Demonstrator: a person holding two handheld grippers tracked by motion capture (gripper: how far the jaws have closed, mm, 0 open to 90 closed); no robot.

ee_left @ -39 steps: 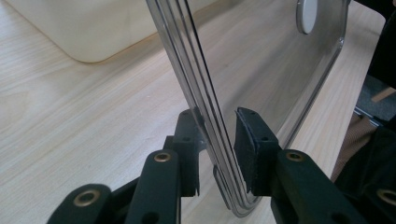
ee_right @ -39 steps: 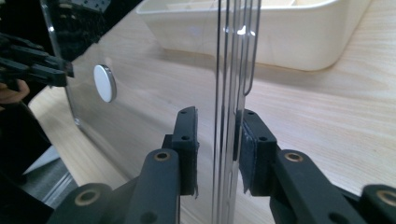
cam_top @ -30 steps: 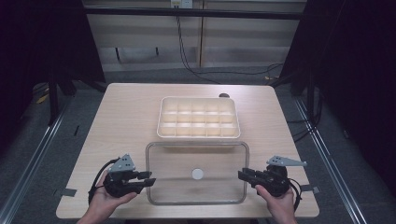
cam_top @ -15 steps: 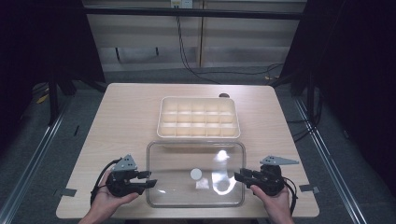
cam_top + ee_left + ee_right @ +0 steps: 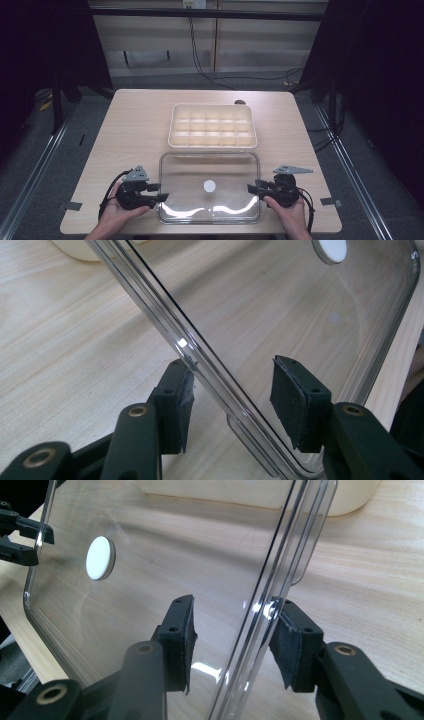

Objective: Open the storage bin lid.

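Note:
A clear plastic lid (image 5: 210,167) with a white disc (image 5: 209,186) at its middle lies flat on the table near the front edge. My left gripper (image 5: 161,192) is at its left end and my right gripper (image 5: 251,189) at its right end. In the left gripper view the lid's rim (image 5: 200,360) runs between the jaws of the gripper (image 5: 232,395), whose pads stand apart. The right gripper view shows that gripper (image 5: 232,635) astride the other rim (image 5: 272,580) in the same way. Both pairs of jaws have just been opening, with the lid's edge still between them.
A cream tray (image 5: 214,145) with several small compartments sits just behind the lid at the table's middle. Bare light wood (image 5: 135,130) lies on both sides of it. The table's front edge is close under both hands. Dark floor and cables surround the table.
The glare on the clear lid has shifted from its right part to its near edge. Both hands stay at the lid's ends.

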